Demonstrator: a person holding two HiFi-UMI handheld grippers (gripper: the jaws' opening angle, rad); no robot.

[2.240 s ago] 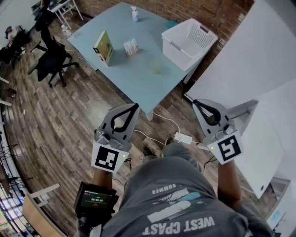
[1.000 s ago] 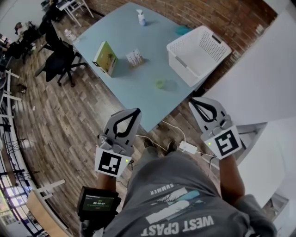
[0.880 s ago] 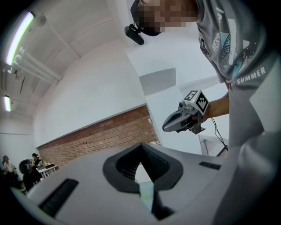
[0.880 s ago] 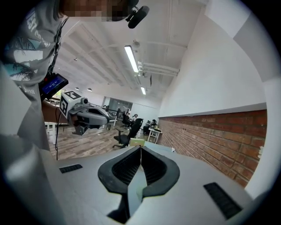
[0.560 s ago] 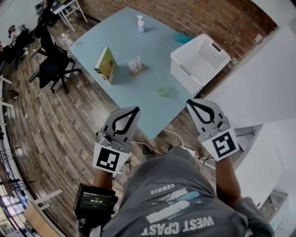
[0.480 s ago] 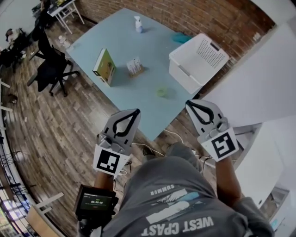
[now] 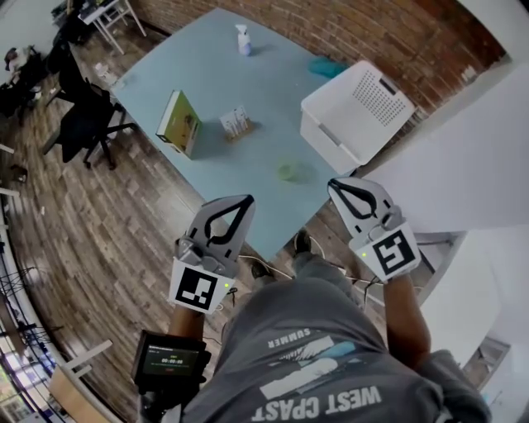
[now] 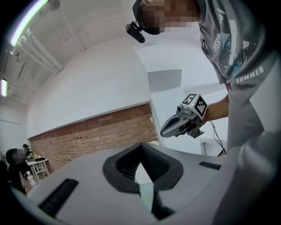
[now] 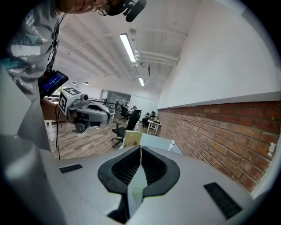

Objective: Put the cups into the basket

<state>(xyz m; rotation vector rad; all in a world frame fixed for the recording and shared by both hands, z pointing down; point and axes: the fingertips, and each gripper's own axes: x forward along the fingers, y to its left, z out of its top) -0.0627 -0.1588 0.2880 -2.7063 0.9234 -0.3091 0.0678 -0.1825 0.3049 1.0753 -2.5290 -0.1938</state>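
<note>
My left tongs (image 7: pixel 245 201) and right tongs (image 7: pixel 335 186) are closed, empty; the green cup (image 7: pixel 287 171) lies ahead, nearer the right

Basket (image 7: pixel 326 140) perforated plastic; cup (image 7: pixel 287 171) translucent; tabletop (image 7: pixel 240 91) matt; floor (image 7: pixel 107 223) wood planks; wall (image 7: pixel 355 25) rough brick.

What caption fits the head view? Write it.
Left tongs and right tongs, shut, before table with green cup and white basket.
</note>
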